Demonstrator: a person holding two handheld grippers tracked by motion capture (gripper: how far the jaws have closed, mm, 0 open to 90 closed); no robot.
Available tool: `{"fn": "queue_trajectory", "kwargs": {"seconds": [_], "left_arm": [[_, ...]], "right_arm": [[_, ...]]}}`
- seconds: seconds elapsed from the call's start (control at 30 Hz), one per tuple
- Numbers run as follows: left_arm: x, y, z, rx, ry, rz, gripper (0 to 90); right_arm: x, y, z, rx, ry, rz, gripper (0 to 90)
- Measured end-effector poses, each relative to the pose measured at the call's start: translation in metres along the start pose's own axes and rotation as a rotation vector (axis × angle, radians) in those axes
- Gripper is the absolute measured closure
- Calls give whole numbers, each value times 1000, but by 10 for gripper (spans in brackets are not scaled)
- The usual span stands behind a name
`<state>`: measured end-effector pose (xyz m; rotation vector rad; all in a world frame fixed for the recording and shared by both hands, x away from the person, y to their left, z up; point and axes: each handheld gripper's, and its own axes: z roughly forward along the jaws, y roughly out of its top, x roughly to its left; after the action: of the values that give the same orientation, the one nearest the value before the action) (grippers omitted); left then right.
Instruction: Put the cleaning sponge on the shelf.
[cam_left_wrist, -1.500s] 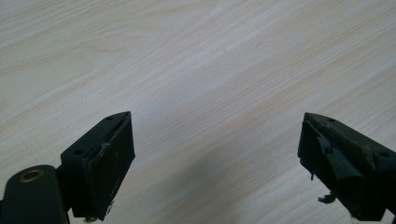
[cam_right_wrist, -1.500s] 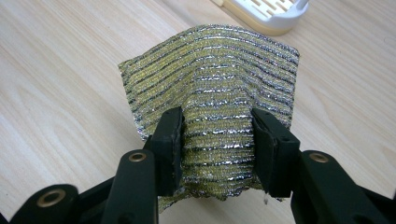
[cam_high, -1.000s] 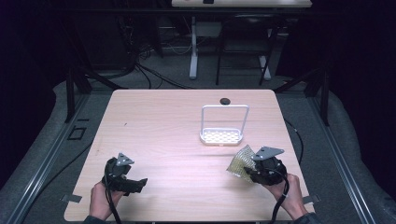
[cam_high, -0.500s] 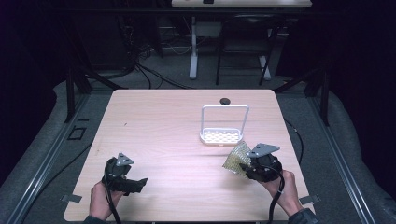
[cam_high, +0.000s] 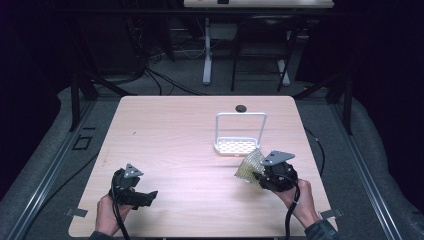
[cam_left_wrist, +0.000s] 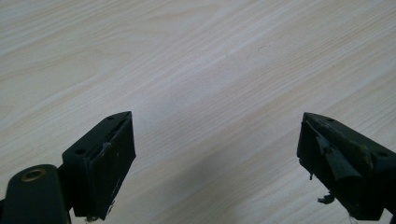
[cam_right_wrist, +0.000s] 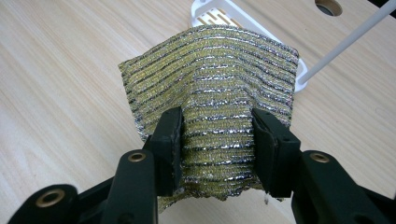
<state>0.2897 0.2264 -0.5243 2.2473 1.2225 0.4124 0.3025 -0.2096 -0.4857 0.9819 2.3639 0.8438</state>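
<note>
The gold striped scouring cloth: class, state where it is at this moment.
In the high view the gold striped scouring cloth is at the table's right front, clamped in the right gripper, just in front of the white rack.

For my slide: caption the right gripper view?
Right gripper clamps a gold-and-silver scouring pad before a white rack.

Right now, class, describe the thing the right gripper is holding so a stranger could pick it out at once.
Start at the wooden table and go to its near right corner, where the right gripper is shut. Between its fingers sits a scouring cloth, just in front of the white wire-handled rack. It alone is soft, glittery, and striped in yellow-green and silver.
</note>
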Motion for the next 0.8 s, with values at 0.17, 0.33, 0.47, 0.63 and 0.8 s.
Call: {"fn": "queue_trajectory", "kwargs": {"seconds": [0.17, 0.33, 0.47, 0.63, 0.8], "left_arm": [[0, 0, 1, 1, -2, -2, 114], [1, 0, 1, -6, 1, -7, 114], [-1, 0, 0, -9, -5, 3, 114], [-1, 0, 0, -5, -10, 3, 114], [-1, 0, 0, -10, -14, 5, 112]], "right_arm": [[0, 5, 6, 1, 7, 4, 564], [1, 9, 10, 0, 5, 1, 564], [0, 12, 14, 3, 1, 0, 564], [-2, 17, 19, -6, -2, 4, 563], [-2, 23, 26, -9, -7, -1, 561]]}}
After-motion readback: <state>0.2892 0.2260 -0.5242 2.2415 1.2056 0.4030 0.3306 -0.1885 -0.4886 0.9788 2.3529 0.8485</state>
